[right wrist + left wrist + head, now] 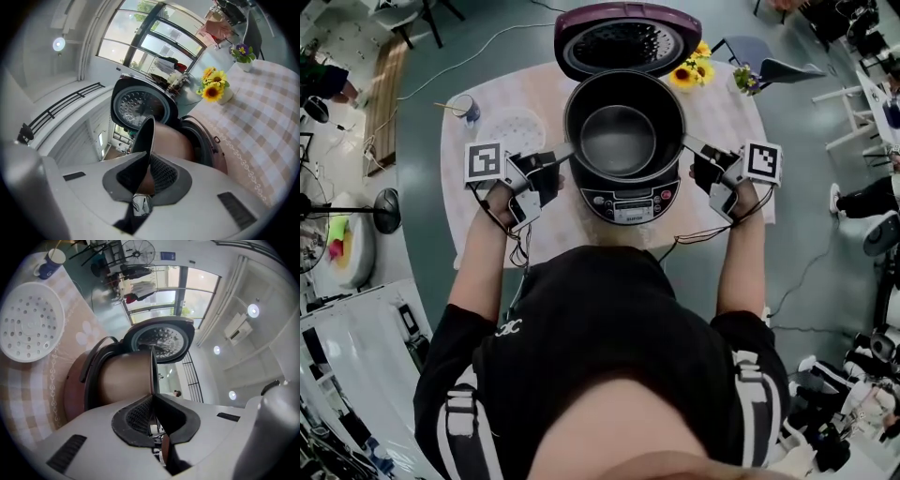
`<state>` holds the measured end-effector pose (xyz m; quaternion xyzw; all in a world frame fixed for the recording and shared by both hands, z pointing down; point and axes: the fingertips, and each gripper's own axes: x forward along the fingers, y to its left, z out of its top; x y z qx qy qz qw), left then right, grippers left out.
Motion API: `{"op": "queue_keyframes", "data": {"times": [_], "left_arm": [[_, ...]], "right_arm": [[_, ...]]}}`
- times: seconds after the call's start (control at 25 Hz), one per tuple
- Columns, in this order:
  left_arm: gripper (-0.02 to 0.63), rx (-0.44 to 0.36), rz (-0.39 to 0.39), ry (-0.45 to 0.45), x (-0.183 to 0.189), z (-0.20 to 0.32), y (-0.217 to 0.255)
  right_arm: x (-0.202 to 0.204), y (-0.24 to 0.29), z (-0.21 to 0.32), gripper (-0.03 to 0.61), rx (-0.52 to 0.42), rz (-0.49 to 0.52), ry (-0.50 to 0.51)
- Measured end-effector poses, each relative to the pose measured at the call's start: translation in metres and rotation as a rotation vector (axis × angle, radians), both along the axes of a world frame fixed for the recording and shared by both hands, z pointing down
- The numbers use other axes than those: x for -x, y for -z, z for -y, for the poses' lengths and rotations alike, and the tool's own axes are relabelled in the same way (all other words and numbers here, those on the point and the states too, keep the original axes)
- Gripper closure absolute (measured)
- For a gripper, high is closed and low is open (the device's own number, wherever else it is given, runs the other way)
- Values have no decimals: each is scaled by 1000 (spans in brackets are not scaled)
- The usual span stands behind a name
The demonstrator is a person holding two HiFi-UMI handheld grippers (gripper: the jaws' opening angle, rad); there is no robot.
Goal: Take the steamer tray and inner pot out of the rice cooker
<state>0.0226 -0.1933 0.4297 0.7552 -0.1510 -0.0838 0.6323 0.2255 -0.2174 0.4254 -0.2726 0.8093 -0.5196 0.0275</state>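
The dark metal inner pot (623, 127) is raised partly out of the maroon rice cooker (630, 199), whose lid (626, 37) stands open behind. My left gripper (567, 157) is shut on the pot's left rim and my right gripper (686, 141) is shut on its right rim. In the left gripper view the thin rim runs into the closed left gripper (153, 397), with the coppery pot wall (124, 376) above the cooker body (75, 390). The right gripper (149, 159) pinches the rim the same way, beside the pot wall (171, 143). The white perforated steamer tray (511, 129) (30, 326) lies on the table left of the cooker.
A cup (465, 108) stands at the table's far left corner. Sunflowers (689, 70) (213, 89) and a small purple flower pot (745, 80) stand at the back right. The checked tablecloth (722, 112) covers the small table. Cables trail from both grippers across the table's near edge.
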Motion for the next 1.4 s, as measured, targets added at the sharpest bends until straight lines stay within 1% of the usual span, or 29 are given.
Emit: {"op": "queue_keyframes", "data": {"times": [0.08, 0.16, 0.32, 0.52, 0.64, 0.84, 1.08, 1.24, 1.4], "left_arm": [[598, -38, -9, 8, 4, -1, 14], [598, -68, -28, 22, 9, -1, 27], [598, -104, -68, 50, 24, -8, 50], [597, -144, -75, 101, 48, -17, 65], [598, -160, -73, 129, 69, -20, 67], [597, -150, -65, 194, 124, -31, 61], [597, -135, -63, 290, 148, -40, 51], [597, -127, -55, 349, 190, -52, 45], [597, -113, -31, 383, 224, -64, 34]], "right_arm": [[2, 8, -3, 560, -8, 21, -12], [7, 14, -5, 560, -21, 20, -15], [24, 33, -11, 557, -51, 42, 8], [48, 54, -15, 555, -100, 42, 47], [71, 57, -14, 555, -113, 43, 84], [128, 55, -16, 546, -121, 43, 155], [156, 50, -13, 543, -131, 23, 245], [200, 42, -18, 543, -111, 15, 302], [239, 31, -21, 543, -89, -5, 355]]}}
